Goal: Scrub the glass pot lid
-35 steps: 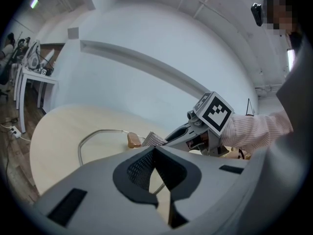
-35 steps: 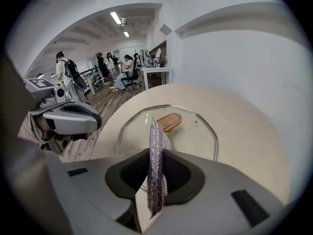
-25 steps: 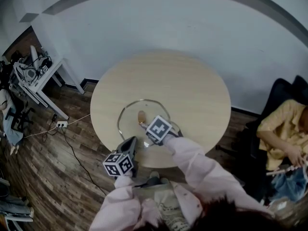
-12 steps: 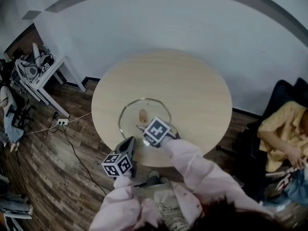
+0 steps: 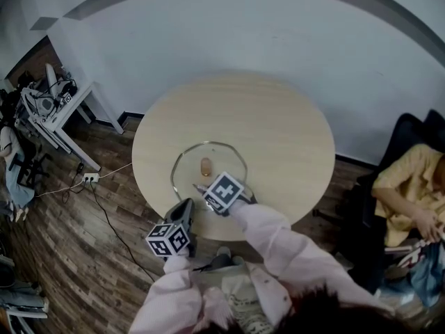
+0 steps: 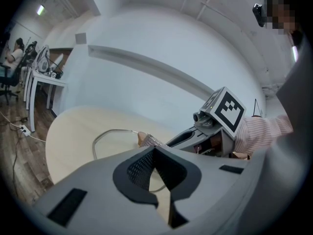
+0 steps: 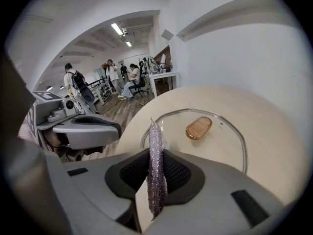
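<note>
Round bench (image 5: 278, 131) has glass lid (image 5: 224, 160) lying flat nr its front edge. L gripper (image 6: 155, 153) closed, empty, just beside lid. R gripper (image 7: 155, 166) clamped on silver scrubber (image 7: 155, 141), tip at lid's near rim.

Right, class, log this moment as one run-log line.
right gripper: shut on silvery scourer | scourer: over glass lid near rim | left gripper: shut, empty, off lid | lid: flat on table
</note>
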Motion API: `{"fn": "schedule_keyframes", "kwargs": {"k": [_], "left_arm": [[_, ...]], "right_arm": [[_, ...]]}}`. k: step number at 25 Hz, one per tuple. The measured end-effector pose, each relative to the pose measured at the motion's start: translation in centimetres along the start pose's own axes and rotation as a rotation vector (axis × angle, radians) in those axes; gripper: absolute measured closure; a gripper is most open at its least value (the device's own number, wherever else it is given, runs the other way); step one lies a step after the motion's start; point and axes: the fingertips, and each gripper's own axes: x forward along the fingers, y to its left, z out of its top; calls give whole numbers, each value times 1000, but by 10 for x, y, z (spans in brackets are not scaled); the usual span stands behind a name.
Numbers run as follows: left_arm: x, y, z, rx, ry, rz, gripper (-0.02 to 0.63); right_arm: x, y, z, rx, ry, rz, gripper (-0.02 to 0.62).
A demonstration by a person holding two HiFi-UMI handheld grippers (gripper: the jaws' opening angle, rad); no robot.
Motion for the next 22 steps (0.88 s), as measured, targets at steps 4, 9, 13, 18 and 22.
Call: {"fn": "schedule_keyframes", "kwargs": {"k": [4,9,13,18,22], "left_arm": [[-1,1,1,1,-7,7,606],[-3,3,0,8,-7,18,606],[1,2,-2,18,-3,20,606],[1,6,2,21,-7,28,606],[0,9,4,22,-10,35,605]], "right_arm": [[3,-3,-5,37,-1,5,517],[5,0,-5,126,-27,59,517],[7,-3,-6,193,-59,98,517],[7,-1,0,285,-118,162,517],[6,2,3,360,-178,226,517]]}}
